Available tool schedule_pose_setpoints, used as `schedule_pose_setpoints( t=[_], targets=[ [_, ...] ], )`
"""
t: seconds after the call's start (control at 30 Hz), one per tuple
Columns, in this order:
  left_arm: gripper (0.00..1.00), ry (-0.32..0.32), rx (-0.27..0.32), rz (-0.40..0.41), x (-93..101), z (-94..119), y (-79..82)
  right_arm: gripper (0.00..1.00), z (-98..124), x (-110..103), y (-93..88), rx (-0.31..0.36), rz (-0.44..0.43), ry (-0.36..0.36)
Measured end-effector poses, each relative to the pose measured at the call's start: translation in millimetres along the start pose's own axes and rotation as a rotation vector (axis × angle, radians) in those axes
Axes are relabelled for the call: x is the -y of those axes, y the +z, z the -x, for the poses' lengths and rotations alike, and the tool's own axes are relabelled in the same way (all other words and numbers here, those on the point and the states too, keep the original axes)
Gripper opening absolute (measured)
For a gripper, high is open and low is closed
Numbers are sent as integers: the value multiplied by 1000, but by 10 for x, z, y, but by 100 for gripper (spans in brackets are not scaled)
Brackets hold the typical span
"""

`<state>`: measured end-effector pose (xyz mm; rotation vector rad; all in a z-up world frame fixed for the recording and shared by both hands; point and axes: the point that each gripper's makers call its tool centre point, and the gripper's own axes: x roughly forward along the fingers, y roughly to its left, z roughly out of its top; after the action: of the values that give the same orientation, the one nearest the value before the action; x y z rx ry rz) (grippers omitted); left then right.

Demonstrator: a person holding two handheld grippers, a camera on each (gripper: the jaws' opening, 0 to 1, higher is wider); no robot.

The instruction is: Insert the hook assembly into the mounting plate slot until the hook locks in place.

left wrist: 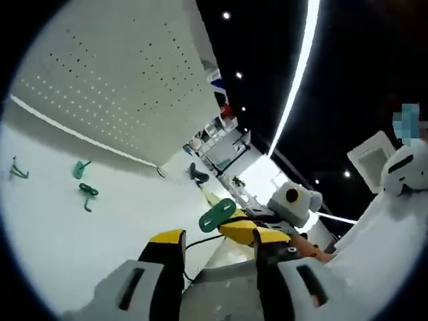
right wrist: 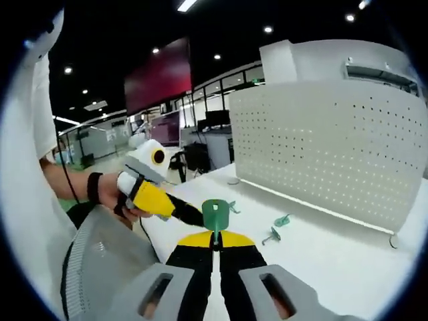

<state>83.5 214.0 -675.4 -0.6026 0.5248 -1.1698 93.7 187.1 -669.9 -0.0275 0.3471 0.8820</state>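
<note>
Green hook [right wrist: 215,215] pinched by right gripper [right wrist: 215,246]; left gripper [left wrist: 219,249] gapes empty.

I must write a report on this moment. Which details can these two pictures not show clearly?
- Right gripper view: the green hook's stem is hidden between the closed right gripper.
- Left gripper view: the small hooks on the table are too small to make out their shape.
- Both views: the slots in the white perforated board are tiny dots.
</note>
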Motion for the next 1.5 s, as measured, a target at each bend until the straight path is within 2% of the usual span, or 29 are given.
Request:
schedule_pose_setpoints(
  t=[0.1,0.17,0.23,0.3,0.37,0.43,0.57,0.67,0.77,0.83,0.9,0.97,1.13,1.5],
  targets=[
    [61,26,-21,-86,9,-9,-42,1,8,61,13,2,11,-36],
    [60,24,-18,-90,37,-6,-43,1,6,105,10,-4,39,-60],
    [57,30,-2,-90,43,3,-22,1,8,150,0,-10,23,-79],
    [60,44,30,-108,43,8,27,1,20,183,-2,-15,23,-97],
    [62,62,59,-148,36,17,68,1,30,215,18,-2,4,-111],
    [62,63,66,-161,72,17,77,1,31,235,53,23,-58,-115],
    [65,96,110,-246,103,7,161,1,24,295,51,9,-49,-132],
    [70,122,121,-281,122,-10,189,1,16,322,53,6,-66,-125],
    [70,136,125,-313,149,-21,212,1,21,380,79,8,-64,-147],
    [73,157,136,-348,152,-24,245,1,32,466,96,8,-26,-185],
    [76,179,154,-400,157,-26,283,1,25,495,98,0,-36,-192],
    [79,190,153,-406,165,-34,275,1,29,551,135,9,-38,-209],
    [80,200,160,-428,198,-23,295,1,34,692,214,6,-33,-256],
    [85,242,167,-484,181,84,384,1,33,1011,519,40,-30,-341]
  ],
)
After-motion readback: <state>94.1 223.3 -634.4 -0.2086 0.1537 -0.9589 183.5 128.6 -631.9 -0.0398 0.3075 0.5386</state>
